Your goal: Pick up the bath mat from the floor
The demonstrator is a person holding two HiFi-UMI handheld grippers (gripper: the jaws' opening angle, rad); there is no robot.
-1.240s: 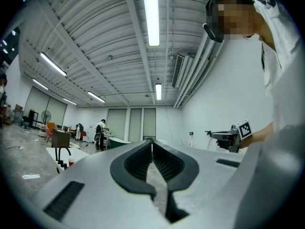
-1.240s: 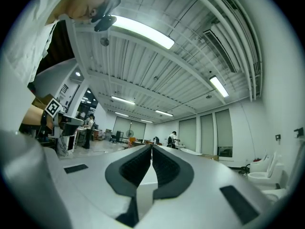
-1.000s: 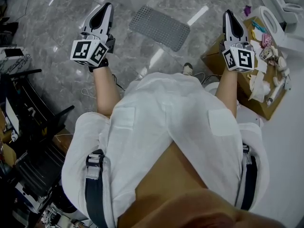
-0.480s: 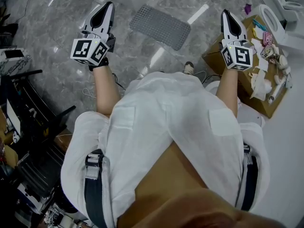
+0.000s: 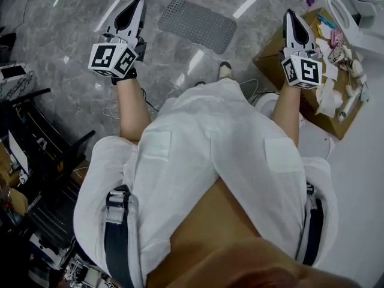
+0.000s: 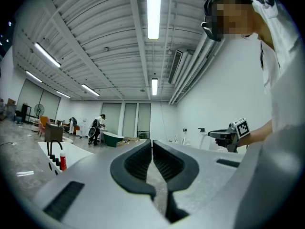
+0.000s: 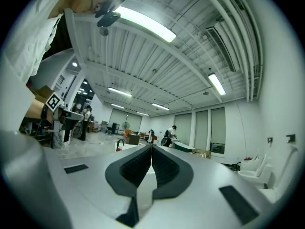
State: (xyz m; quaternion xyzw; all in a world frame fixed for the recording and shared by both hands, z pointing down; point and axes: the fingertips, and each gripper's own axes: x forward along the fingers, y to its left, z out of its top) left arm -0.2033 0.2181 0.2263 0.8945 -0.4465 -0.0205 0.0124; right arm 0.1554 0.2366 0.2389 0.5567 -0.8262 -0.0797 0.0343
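Note:
A grey perforated bath mat (image 5: 197, 24) lies flat on the marble floor at the top middle of the head view. My left gripper (image 5: 133, 8) is held up at the upper left, left of the mat and well above the floor, shut and empty. My right gripper (image 5: 291, 18) is held up at the upper right, also shut with nothing between its jaws. In the left gripper view the jaws (image 6: 152, 149) meet and point across the room; the right gripper (image 6: 228, 135) shows at its right side. In the right gripper view the jaws (image 7: 151, 154) are closed too.
A cardboard box (image 5: 318, 83) with small bathroom items stands on the floor at the right, beside white toilet fixtures (image 5: 342, 11). Dark equipment and a rack (image 5: 36, 155) crowd the left side. My shoe (image 5: 224, 70) stands just short of the mat. People work far across the room (image 6: 97, 127).
The view has shifted forward: the mat now lies slightly nearer the top centre, and my foot has stepped toward it. Both grippers stay raised and shut.

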